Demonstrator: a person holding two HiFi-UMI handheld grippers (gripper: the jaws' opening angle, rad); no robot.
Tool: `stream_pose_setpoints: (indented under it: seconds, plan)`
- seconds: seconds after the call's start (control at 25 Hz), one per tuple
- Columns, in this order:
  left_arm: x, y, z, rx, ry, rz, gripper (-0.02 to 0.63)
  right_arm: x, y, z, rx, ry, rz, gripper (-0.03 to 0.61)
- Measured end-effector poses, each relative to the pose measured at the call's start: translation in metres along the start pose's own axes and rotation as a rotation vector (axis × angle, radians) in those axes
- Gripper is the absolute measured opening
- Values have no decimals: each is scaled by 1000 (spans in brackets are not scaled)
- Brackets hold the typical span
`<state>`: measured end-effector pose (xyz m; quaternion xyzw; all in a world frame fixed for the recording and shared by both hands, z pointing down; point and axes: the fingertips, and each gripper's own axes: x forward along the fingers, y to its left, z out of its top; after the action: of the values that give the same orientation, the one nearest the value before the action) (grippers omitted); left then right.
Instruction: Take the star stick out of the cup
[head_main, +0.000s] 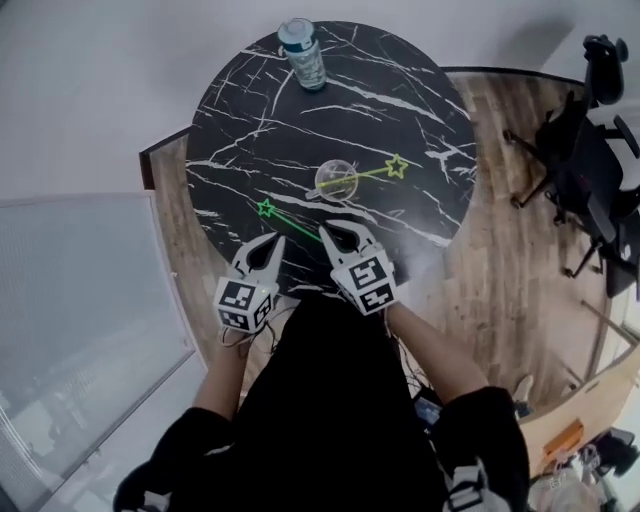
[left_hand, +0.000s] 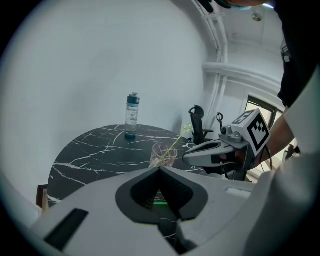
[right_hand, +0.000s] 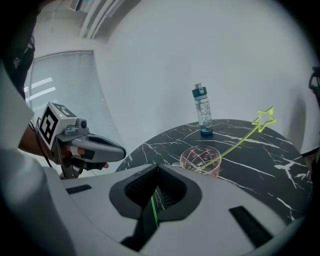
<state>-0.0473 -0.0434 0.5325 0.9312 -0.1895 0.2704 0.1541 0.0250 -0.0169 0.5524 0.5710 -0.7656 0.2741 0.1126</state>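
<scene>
Marble table (head_main: 400, 110): one cup (head_main: 337, 180), one bottle (head_main: 303, 55), two star sticks (head_main: 375, 172) (head_main: 290, 222); left gripper (head_main: 276, 240), right gripper (head_main: 338, 231) fingers closed.

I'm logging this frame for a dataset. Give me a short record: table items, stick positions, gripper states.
table: round, black marble
bottle: upright at far edge
cup: clear, mid-table
yellow stick: in cup, star leaning right
green stick: flat on table, end at right gripper
left gripper: shut, nothing held
right gripper: shut; hold on green stick unclear
</scene>
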Motion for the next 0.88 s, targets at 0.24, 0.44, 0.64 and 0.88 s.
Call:
stream_pose_setpoints:
  seconds: [0.24, 0.44, 0.64, 0.88]
  plan:
    - [22, -23, 21, 100, 37, -86, -2, -17, -19, -4, 5, -15, -11, -3]
    - [41, -44, 39, 170, 70, -151, -2, -32, -33, -6, 20, -35, -32, -3]
    - [61, -60, 52, 230, 109, -200, -2, -43, -52, -7, 60, -60, -71, -3]
    - [85, -70, 65, 284, 150, -226, -2, -55, -74, -9, 100, -82, -112, -3]
